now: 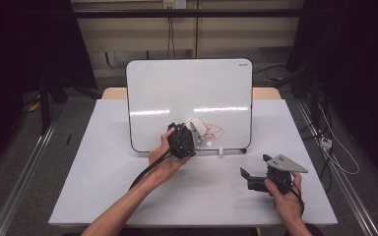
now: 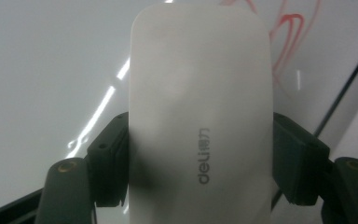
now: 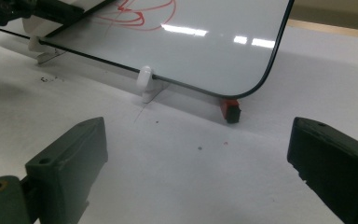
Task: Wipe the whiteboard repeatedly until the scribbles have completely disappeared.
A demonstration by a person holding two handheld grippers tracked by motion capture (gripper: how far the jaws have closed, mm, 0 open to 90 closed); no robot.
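White eraser (image 2: 200, 116) sits clamped in left claw (image 2: 200, 158) against whiteboard (image 1: 177, 93); right claw (image 3: 196, 168) gapes wide.

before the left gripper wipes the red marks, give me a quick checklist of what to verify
1. Eraser clamped in left gripper: ok, both jaws press on its sides.
2. Eraser near the red marks: ok, they show just past its end.
3. Eraser flat on the whiteboard: cannot tell, contact is hidden.
4. Whiteboard propped steady: ok, it leans back on its white clips.
5. Right gripper out of the way: ok, open and low on the table, clear of the board.
6. Small red and black piece by the board's corner: ok, away from the marks.
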